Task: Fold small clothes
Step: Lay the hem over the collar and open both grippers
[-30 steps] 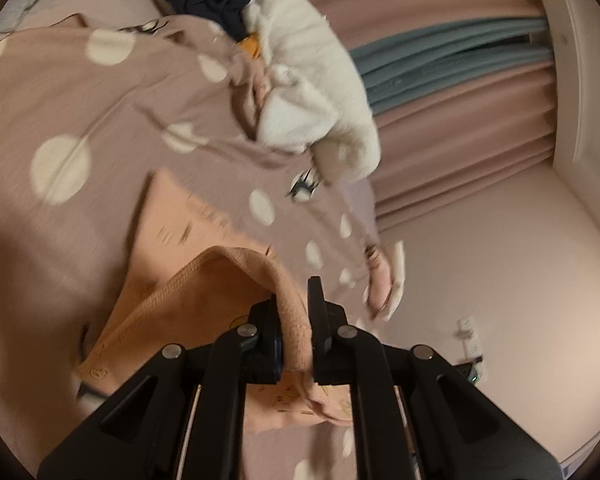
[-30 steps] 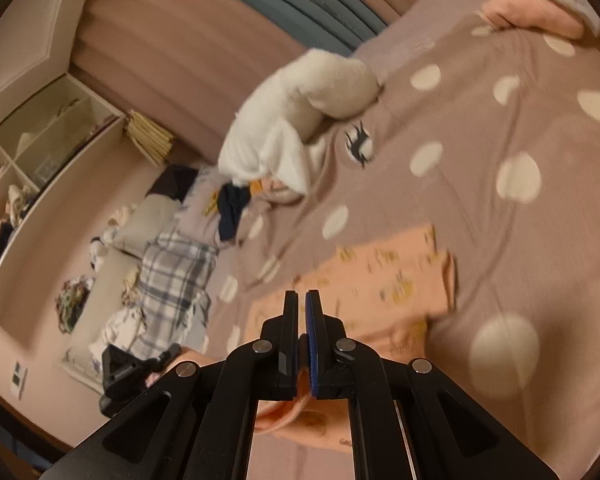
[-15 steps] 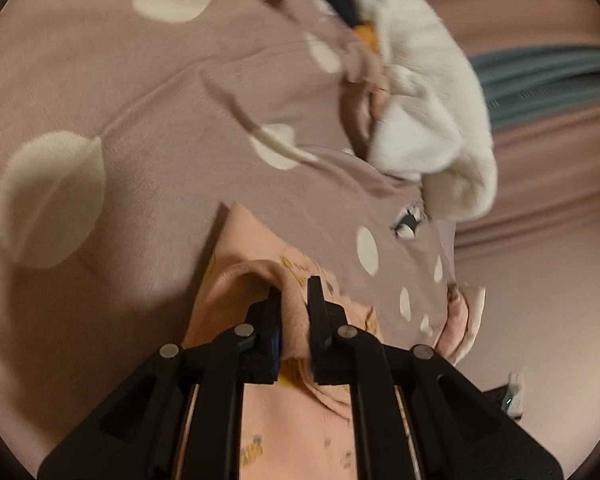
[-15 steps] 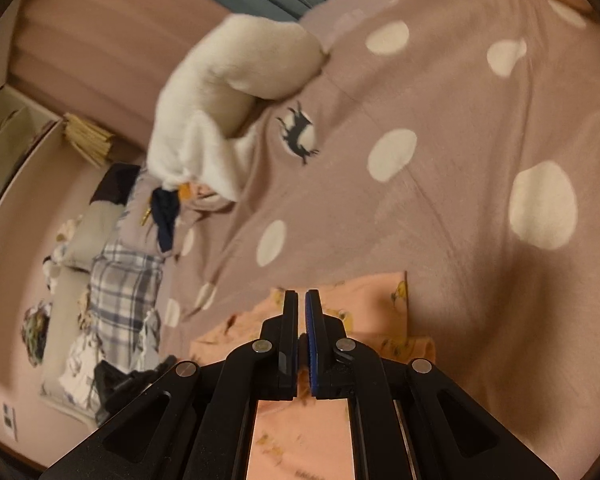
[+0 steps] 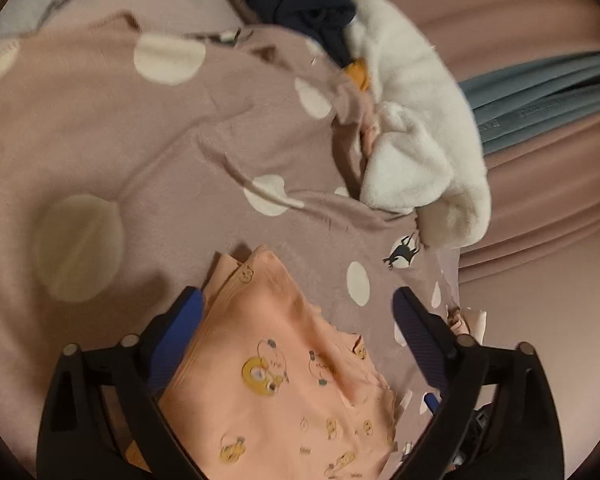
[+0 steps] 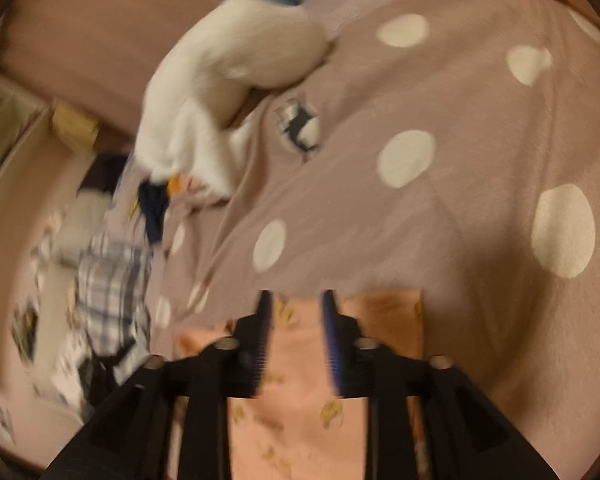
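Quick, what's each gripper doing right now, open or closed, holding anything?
Left gripper: wide open, holding nothing, over the peach garment.
Right gripper: partly open, holding nothing, over the same garment.

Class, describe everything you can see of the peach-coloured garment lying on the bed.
The peach garment is soft knit cloth printed with small yellow cartoon figures. It lies folded on the dotted bedcover, layered edges showing at its far corner and a few wrinkles across the top. The left gripper is open, one finger on each side of it. The right gripper is also open above it. Neither grips it; whether the fingers touch it is unclear.
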`<state>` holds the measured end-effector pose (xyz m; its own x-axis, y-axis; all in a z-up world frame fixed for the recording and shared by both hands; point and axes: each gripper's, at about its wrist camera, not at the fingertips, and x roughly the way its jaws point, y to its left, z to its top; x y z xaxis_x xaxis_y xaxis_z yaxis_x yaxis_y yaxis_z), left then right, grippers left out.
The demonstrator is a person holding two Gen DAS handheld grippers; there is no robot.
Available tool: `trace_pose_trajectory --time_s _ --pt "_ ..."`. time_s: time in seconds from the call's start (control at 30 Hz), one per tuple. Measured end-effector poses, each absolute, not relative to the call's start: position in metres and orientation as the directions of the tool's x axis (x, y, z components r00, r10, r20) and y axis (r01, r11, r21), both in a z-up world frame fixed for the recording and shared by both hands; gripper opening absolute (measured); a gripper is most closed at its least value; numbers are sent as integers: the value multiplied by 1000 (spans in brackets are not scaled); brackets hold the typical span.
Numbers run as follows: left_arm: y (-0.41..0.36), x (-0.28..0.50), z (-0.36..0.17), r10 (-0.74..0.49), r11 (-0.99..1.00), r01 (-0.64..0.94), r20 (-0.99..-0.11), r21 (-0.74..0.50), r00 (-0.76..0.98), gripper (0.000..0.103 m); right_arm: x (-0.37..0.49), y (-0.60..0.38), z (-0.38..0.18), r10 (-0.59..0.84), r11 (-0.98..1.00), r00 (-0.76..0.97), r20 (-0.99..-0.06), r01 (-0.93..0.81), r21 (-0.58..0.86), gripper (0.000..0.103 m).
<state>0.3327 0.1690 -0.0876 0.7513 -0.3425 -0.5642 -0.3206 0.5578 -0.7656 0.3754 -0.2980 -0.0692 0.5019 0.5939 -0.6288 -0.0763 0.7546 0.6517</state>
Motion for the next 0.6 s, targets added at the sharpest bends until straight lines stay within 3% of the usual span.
trace_pose_trajectory --time_s 0.03,0.07,0.37,0.43,0.57,0.6 --pt "170 324 -84 -331 564 -316 -559 -763 760 102 370 -293 -67 591 763 499 -634 -91 639 52" --pt "171 318 -82 -320 577 -319 -567 -752 759 102 362 -288 -64 589 770 497 -638 -103 630 55" --pt "167 276 -82 -329 668 -325 -657 -670 678 103 333 -258 -64 611 770 423 -669 -122 626 57" --pt "164 265 -78 -319 691 -314 -665 -651 675 103 324 -256 -64 601 779 420 -680 -117 616 67" --pt "150 247 -69 -292 759 -288 -701 -584 650 103 307 -255 -61 589 788 427 -686 -113 606 70" --pt "147 244 -68 -293 767 -283 -706 -576 644 103 303 -255 -60 589 787 426 -686 -110 608 74"
